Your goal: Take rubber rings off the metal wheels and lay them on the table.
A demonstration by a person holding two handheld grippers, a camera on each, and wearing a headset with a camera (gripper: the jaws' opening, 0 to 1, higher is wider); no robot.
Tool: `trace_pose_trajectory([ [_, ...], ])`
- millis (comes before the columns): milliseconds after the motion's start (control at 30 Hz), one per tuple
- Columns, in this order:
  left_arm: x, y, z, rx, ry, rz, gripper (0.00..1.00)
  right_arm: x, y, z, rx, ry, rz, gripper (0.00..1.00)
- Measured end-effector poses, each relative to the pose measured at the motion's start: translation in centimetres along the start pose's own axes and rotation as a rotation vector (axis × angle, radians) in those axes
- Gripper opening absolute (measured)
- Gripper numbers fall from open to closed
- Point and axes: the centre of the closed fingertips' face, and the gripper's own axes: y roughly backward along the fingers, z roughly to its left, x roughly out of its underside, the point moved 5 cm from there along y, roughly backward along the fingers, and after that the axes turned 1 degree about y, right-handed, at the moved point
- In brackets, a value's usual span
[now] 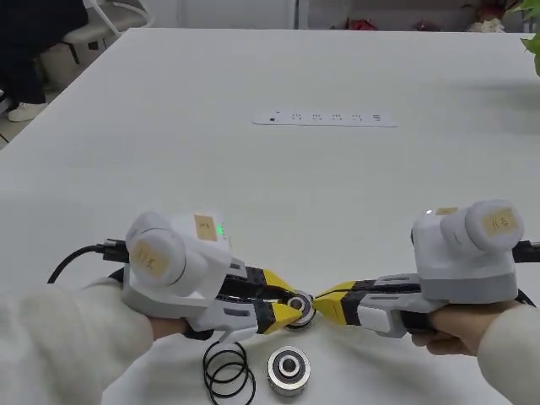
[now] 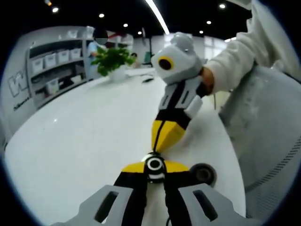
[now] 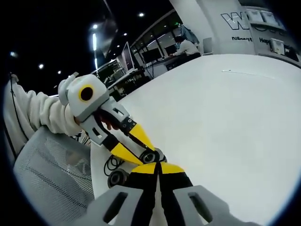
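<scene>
My left gripper point(image 1: 289, 309) is shut on a small metal wheel point(image 1: 299, 305), held just above the white table point(image 1: 278, 186). In the left gripper view the wheel point(image 2: 154, 164) sits between the yellow tips. My right gripper point(image 1: 324, 303) comes in from the right with its jaws shut, tips against the wheel's rim; a ring between them cannot be made out. A second metal wheel point(image 1: 288, 369) lies on the table near the front edge. Beside it lie overlapping black rubber rings point(image 1: 228, 372). The right gripper view shows the held wheel point(image 3: 151, 155) right ahead of its tips point(image 3: 159, 165).
A flush socket strip point(image 1: 325, 118) is set in the table's middle. A black cable point(image 1: 72, 262) trails from the left gripper. A chair point(image 1: 105, 21) stands at the far left corner, a green plant point(image 1: 531, 42) at the far right.
</scene>
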Motion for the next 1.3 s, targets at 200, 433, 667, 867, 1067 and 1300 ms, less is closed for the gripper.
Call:
trace_pose_trajectory([
  [200,0.0,0.0,0.0,-0.001,-0.002,0.000,0.14,-0.1,0.0,0.2,-0.004,-0.011,-0.002,0.00],
  [433,0.0,0.0,0.0,-0.001,-0.005,-0.001,0.14,-0.3,-0.1,0.5,-0.011,-0.001,-0.001,0.00],
  [667,0.0,0.0,0.0,0.000,-0.006,-0.003,0.14,-0.4,-0.1,0.8,-0.022,-0.002,-0.005,0.00],
  [867,0.0,0.0,0.0,0.000,-0.006,-0.004,0.14,-0.6,-0.2,1.1,-0.027,0.030,-0.001,0.00],
  [1067,0.0,0.0,0.1,-0.001,0.001,-0.004,0.14,-1.3,-0.2,1.0,-0.034,0.019,-0.034,0.00],
  [1300,-0.2,0.6,0.1,0.014,-0.009,0.030,0.14,-1.2,-0.1,1.0,-0.029,0.006,-0.030,0.00],
])
